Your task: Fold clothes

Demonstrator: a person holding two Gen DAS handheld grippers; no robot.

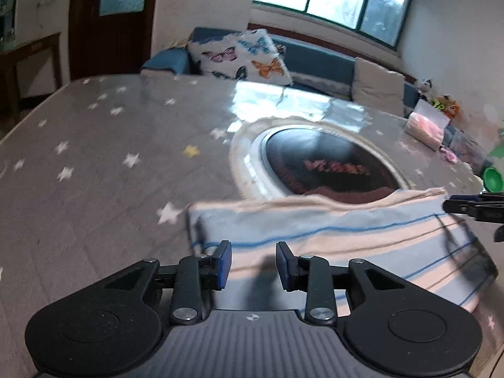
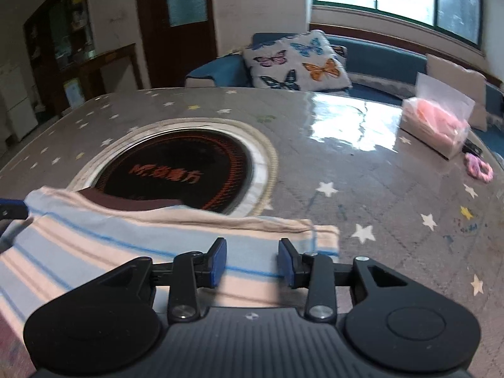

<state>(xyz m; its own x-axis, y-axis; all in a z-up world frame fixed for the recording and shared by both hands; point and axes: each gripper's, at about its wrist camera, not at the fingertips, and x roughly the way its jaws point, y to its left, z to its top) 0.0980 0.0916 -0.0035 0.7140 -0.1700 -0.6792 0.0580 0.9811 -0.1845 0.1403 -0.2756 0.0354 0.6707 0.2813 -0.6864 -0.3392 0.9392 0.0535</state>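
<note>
while both grippers hover low over the near edge, the striped shirt (image 1: pixel 330 236) lies flat on the star-print table cover (image 1: pixel 94 163), folded into a wide band with its far edge lapping the rim of the round cooktop (image 2: pixel 176 170) set into the table. left gripper (image 1: pixel 253 264) sits over the shirt's left end, right gripper (image 2: pixel 252 261) over the right end, one per corner, which makes sense for lifting a fold evenly. both have their blue pads parted with nothing pinched between them, so the cloth looks free right now. my guess is they're between folds. the tissue pack (image 2: pixel 438 126) sits well off to the side, out of the way.
</note>
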